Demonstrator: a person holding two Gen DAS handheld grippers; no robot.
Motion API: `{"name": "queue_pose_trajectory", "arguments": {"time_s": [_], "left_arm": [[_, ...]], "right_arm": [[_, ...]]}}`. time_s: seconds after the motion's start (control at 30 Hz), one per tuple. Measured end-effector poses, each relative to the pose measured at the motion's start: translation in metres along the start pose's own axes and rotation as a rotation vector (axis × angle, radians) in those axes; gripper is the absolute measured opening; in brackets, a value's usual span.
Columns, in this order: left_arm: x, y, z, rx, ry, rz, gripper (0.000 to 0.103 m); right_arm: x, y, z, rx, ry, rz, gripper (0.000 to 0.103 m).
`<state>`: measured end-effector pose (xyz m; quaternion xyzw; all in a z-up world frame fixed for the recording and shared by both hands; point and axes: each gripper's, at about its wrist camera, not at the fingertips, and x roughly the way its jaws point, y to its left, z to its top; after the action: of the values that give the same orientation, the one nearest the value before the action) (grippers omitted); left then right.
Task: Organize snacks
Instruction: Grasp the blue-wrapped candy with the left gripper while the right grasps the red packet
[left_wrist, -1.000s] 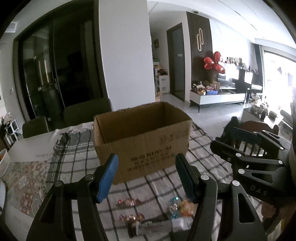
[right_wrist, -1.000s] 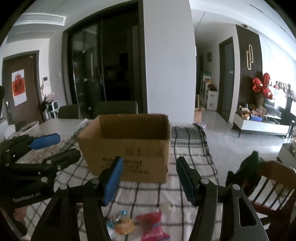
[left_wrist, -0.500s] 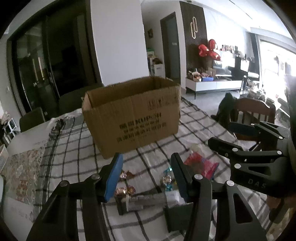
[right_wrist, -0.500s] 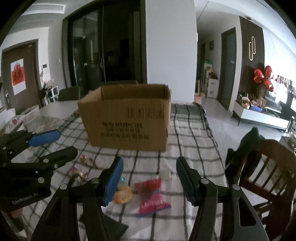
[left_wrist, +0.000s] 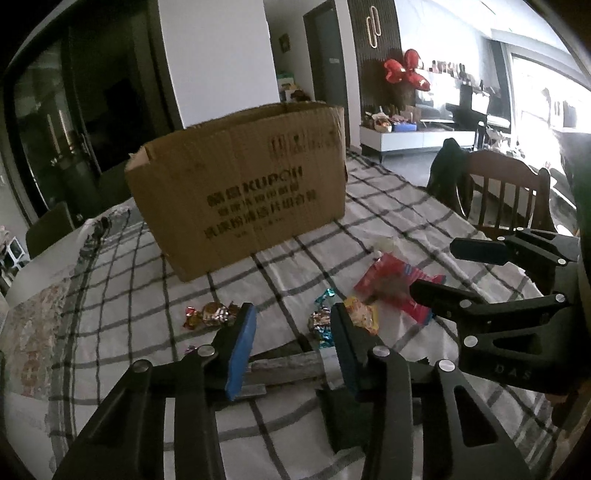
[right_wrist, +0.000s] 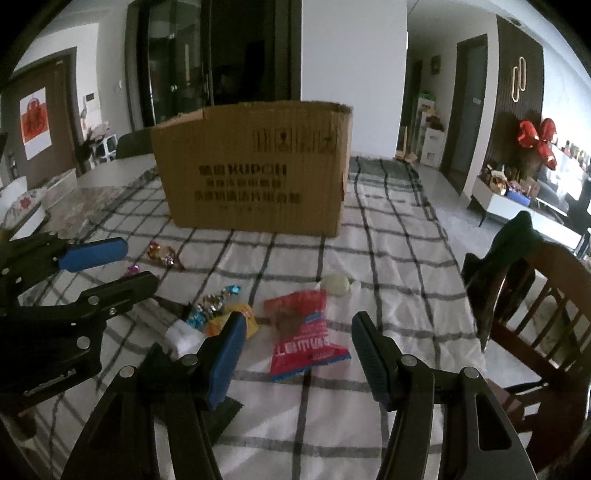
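Two grippers hover over loose snacks in front of a cardboard box.
The left gripper (left_wrist: 291, 332) is closing, its jaws narrow with nothing pressed between them, above a grey bar (left_wrist: 284, 367). The right gripper (right_wrist: 297, 341) stands half open and empty over a red packet (right_wrist: 304, 332). Wrapped candies (left_wrist: 210, 314) lie scattered mid-tabletop on the checked cloth (right_wrist: 388, 258); the box (right_wrist: 255, 170) stands behind them, toward the far edge.

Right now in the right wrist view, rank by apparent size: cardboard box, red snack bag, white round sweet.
1. Cardboard box, though farthest away.
2. Red snack bag.
3. White round sweet, clearly smallest.
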<state>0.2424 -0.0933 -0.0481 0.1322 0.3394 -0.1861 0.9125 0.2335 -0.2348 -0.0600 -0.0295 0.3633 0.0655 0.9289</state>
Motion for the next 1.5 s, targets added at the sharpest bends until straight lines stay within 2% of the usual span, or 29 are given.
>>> {"name": "queue_pose_trajectory", "arguments": {"time_s": [0.33,0.8,1.0,1.07,1.27,1.5], "left_arm": [[0.033,-0.006,-0.005,0.003,0.074,-0.030,0.030],[0.058,-0.010,-0.005,-0.007,0.133,-0.073,0.029],[0.066,-0.007,-0.005,-0.046,0.166,-0.111,0.027],[0.067,-0.007,-0.006,-0.055,0.165,-0.110,0.024],[0.067,-0.005,-0.006,-0.068,0.164,-0.105,0.022],[0.053,-0.001,-0.002,-0.098,0.141,-0.091,0.022]], "right_arm": [[0.022,-0.005,-0.001,0.009,0.045,0.010,0.060],[0.041,0.000,-0.002,-0.020,0.084,0.018,0.059],[0.051,-0.001,-0.002,-0.021,0.115,0.010,0.050],[0.052,-0.002,-0.002,-0.012,0.117,0.018,0.043],[0.051,0.000,-0.003,-0.026,0.107,0.010,0.037],[0.040,-0.004,0.001,0.008,0.076,0.017,0.036]]}}
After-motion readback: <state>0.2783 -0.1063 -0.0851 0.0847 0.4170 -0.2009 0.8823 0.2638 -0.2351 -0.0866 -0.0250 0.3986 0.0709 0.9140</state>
